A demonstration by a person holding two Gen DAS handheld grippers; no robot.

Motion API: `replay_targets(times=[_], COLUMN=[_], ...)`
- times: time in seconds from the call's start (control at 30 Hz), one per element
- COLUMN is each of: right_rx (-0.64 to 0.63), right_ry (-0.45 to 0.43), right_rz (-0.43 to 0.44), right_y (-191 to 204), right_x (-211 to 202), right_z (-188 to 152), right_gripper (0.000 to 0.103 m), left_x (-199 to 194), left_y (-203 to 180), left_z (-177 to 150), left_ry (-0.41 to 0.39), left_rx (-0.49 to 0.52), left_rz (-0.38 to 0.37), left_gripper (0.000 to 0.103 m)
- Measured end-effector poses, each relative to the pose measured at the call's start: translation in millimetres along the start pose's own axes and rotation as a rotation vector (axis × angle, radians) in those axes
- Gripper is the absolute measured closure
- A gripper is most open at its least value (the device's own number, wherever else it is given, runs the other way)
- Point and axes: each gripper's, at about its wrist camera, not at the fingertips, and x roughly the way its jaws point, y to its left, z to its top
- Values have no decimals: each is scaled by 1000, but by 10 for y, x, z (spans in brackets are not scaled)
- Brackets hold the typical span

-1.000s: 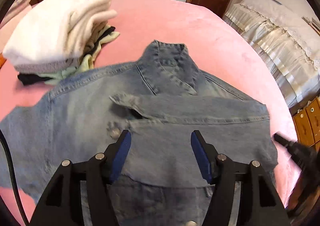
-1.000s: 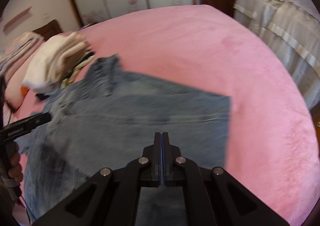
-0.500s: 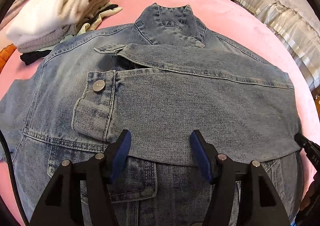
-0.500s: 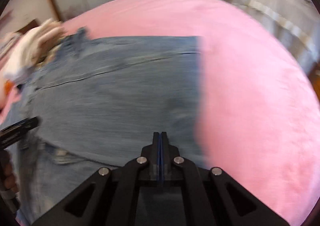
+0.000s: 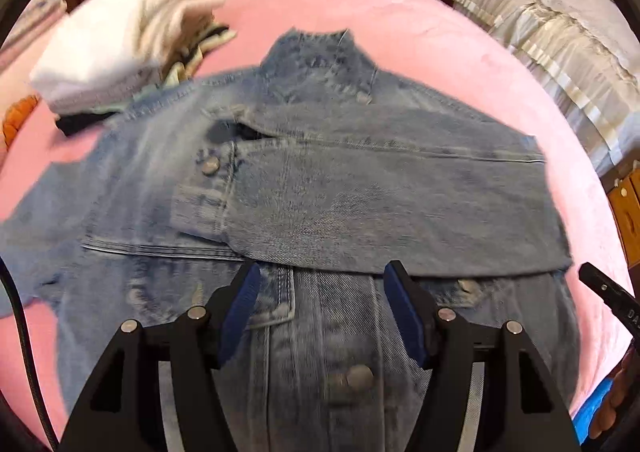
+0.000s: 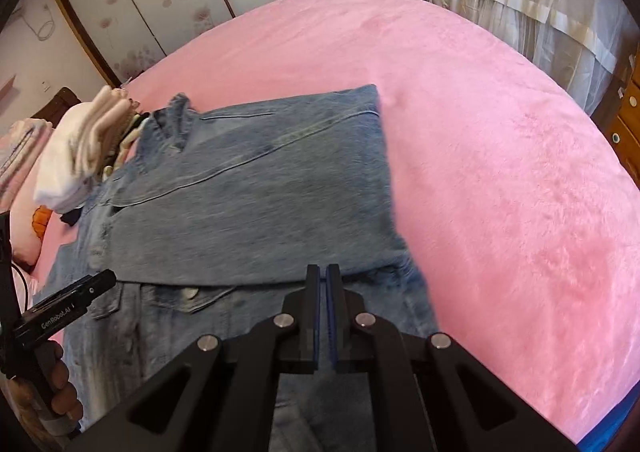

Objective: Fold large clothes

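A blue denim jacket [image 5: 360, 211] lies front up on the pink bed [image 5: 420, 31], collar [image 5: 320, 55] at the far end. Its right sleeve is folded flat across the chest, the buttoned cuff [image 5: 208, 187] on the left. My left gripper [image 5: 322, 304] hovers above the button placket just below that sleeve. Its jaws are opening and grip nothing. My right gripper [image 6: 323, 292] hangs over the jacket [image 6: 248, 211] near the sleeve's lower right corner. A thin slit is opening between its pads, with nothing in it. The jacket's other sleeve spreads out to the left.
A pile of folded clothes [image 5: 120, 39] sits on the bed left of the collar. An orange thing [image 5: 16, 119] peeks out beside it. Pink bedding [image 6: 500, 171] stretches to the right. A cream frilled bed cover [image 5: 560, 31] and wooden drawers [image 5: 628, 211] stand past the bed's right edge.
Both grippers have drawn back toward the jacket's lower part, so more of it shows. The left jaws stand a little wider. A thin slit has appeared between the right pads.
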Motion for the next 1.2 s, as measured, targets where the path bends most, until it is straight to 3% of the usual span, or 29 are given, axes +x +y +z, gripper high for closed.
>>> replay_targets(times=[0.13, 0.27, 0.33, 0.4, 0.47, 0.6, 0.7, 0.93, 1.2], right_rx=[-29, -66, -81, -105, -139, -193, -208, -271, -432], right_ry=[-17, -39, -46, -64, -93, -105, -108, -160, -259], right_rz=[28, 39, 42, 42, 38, 82, 150, 185, 147], right_y=[200, 391, 470, 552, 663, 831, 940, 1277, 2106], right_x=[-280, -569, -681, -797, -933, -1140, -1270, -1487, -1474], right_z=[-71, -150, -198, -263, -347, -491, -579, -637, -746], right_gripper=[99, 98, 91, 73, 62, 47, 39, 36, 36], left_x=[-466, -906, -1078, -1240, -1387, -1671, -1862, -2158, -2199], left_y=[-29, 10, 48, 85, 126, 292, 469, 1000, 1982], left_z=[-40, -99, -167, -271, -385, -605, -732, -869, -924], left_ry=[-74, -113, -120, -126, -128, -137, -163, -240, -297], left_rx=[10, -13, -41, -62, -74, -117, -157, -234, -382], left_rz=[12, 13, -1, -15, -23, -99, -105, 62, 210], left_gripper=[25, 24, 24, 24, 24, 16, 13, 13, 13])
